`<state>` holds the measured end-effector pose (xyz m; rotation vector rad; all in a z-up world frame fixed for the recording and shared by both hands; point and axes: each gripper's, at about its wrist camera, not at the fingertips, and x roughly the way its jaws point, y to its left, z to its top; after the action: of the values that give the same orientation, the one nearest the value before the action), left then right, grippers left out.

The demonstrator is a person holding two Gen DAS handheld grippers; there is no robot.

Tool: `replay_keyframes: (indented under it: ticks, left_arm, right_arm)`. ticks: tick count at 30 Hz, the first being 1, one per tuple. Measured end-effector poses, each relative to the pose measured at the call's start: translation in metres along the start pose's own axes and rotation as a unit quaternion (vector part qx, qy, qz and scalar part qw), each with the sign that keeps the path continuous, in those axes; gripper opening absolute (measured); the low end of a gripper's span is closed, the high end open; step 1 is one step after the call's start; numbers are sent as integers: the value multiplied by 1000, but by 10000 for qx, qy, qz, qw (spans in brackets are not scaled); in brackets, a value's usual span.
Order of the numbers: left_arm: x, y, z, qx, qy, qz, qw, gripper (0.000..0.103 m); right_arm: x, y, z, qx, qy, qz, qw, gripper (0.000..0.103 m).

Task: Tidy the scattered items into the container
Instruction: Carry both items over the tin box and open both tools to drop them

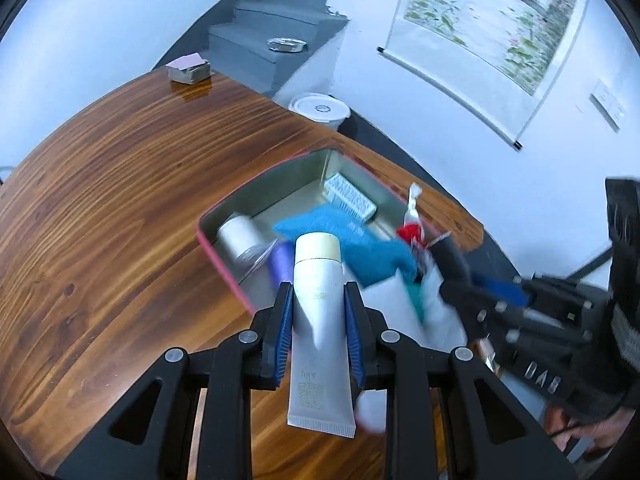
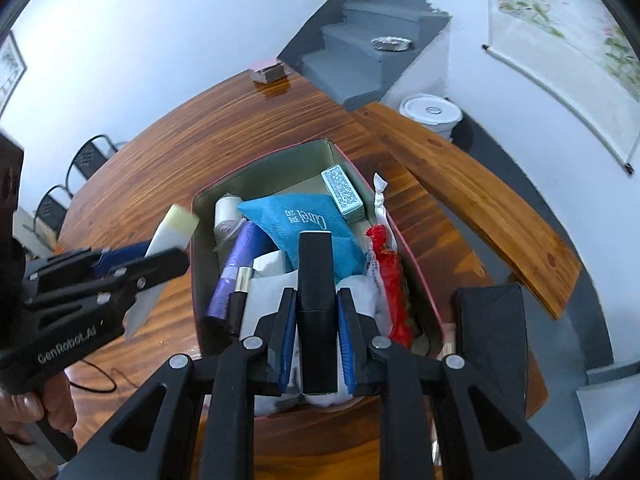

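Note:
My left gripper is shut on a white squeeze tube with a cream cap, held over the near left corner of the pink-rimmed metal tin. In the right wrist view the same tube and left gripper hang just left of the tin. My right gripper is shut on a black rectangular stick above the tin's near end. Inside lie a blue pouch, a purple roll, a patterned small box, a red and white packet and a white cylinder.
The tin rests on a wooden table. A small grey box stands at its far edge. A wooden bench, a white lidded bucket and grey stairs lie beyond. Black chairs stand at the left.

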<state>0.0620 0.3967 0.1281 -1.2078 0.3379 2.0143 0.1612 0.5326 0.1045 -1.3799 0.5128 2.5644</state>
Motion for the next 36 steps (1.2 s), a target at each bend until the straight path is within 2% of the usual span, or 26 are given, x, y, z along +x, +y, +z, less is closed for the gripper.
replay_keyframes:
  ticks: [4, 7, 9, 10, 11, 14, 16, 17, 19, 20, 24, 27, 31, 33, 36]
  left_arm:
    - [16, -3, 12, -272, 84, 238, 9993, 27]
    - [29, -1, 13, -627, 270, 236, 9974, 31]
    - [34, 2, 11, -839, 370, 197, 9956, 50]
    - [33, 2, 9, -906, 357, 268, 9949, 66]
    - [31, 2, 7, -922, 316, 388, 9945, 72]
    - [22, 4, 3, -922, 214, 714, 9929, 72]
    - [14, 6, -1, -1000, 151, 846, 9913, 72]
    - [8, 5, -4, -1011, 85, 929, 9905, 75]
    - [-1, 1, -10, -991, -12, 1112, 9888, 78]
    - [-7, -2, -15, -946, -51, 1171, 9886, 80]
    - [-25, -11, -33, -762, -205, 1394, 9871, 80]
    - [-44, -13, -41, -752, -441, 1635, 9827, 80]
    - [-70, -14, -45, -803, -734, 2085, 9720, 80]
    - [-77, -13, -45, -865, -804, 1999, 9727, 80]
    - [-82, -13, -48, -953, -817, 1621, 9788, 80]
  right_arm:
    - [12, 0, 10, -331, 36, 295, 9990, 22]
    - [30, -2, 15, -435, 236, 424, 9979, 22]
    - [41, -6, 16, -430, 365, 510, 9971, 23]
    - [44, -10, 15, -403, 417, 543, 9968, 23]
    - [47, -11, 16, -379, 487, 574, 9964, 23]
    - [48, -15, 15, -449, 581, 640, 9952, 32]
    - [43, -17, 15, -557, 543, 635, 9949, 55]
    - [39, -19, 15, -554, 514, 700, 9947, 61]
    - [32, -20, 17, -553, 416, 586, 9959, 84]
    - [27, -19, 18, -567, 319, 425, 9970, 84]
    - [19, -12, 22, -638, 263, 517, 9963, 84]
    - [16, 2, 24, -943, 253, 276, 9948, 85]
    - [10, 5, 20, -1106, 230, 34, 9936, 86]
    - [10, 3, 17, -1037, 252, 5, 9943, 86]
    - [11, 3, 13, -942, 299, 21, 9951, 86]
